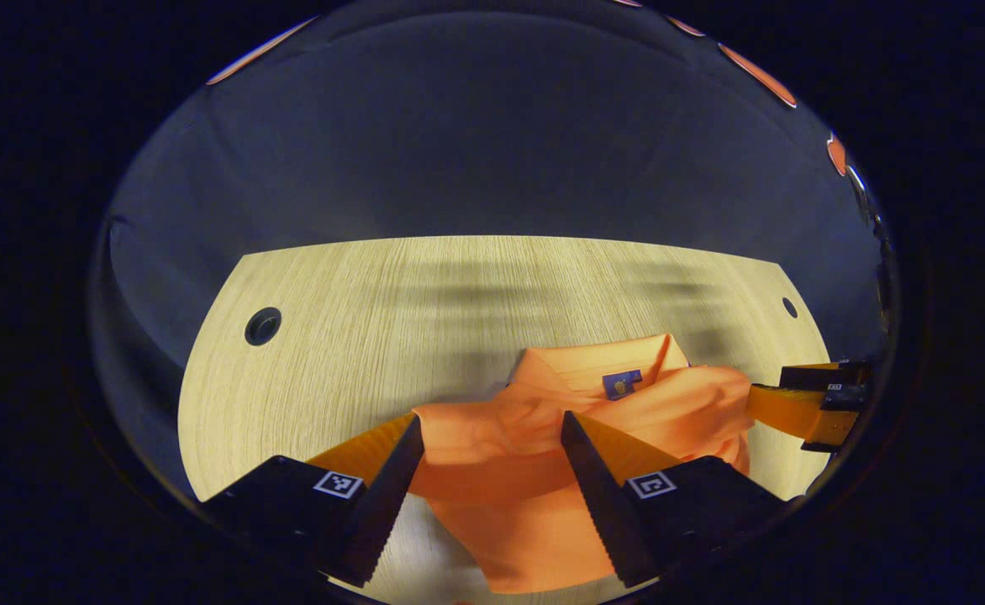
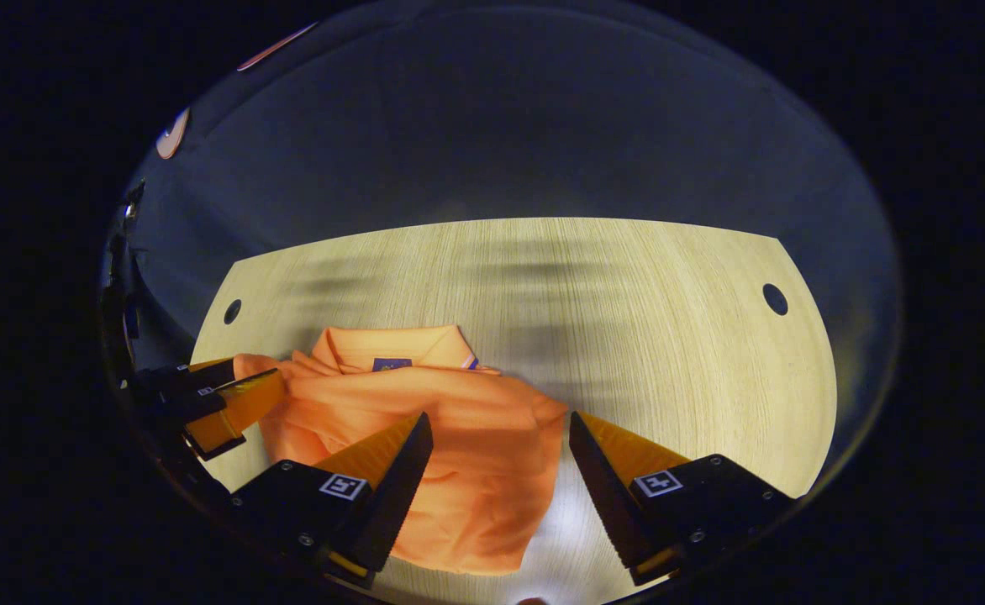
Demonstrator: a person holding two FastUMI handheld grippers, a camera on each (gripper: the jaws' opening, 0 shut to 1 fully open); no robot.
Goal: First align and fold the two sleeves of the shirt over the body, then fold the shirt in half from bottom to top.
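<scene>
An orange shirt lies bunched on the wooden table, its collar and a blue neck label at the far side. My left gripper hovers open over the shirt's left part, nothing between its fingers. The right gripper reaches in at the shirt's right edge. In the right gripper view the shirt lies left of centre, collar away from me. My right gripper is open above the shirt's right edge, holding nothing. The left gripper is by the shirt's left edge.
The table carries a round cable hole near each far corner, also seen as holes. Bare wood stretches beyond and to the right of the shirt. Dark booth cloth stands behind the table.
</scene>
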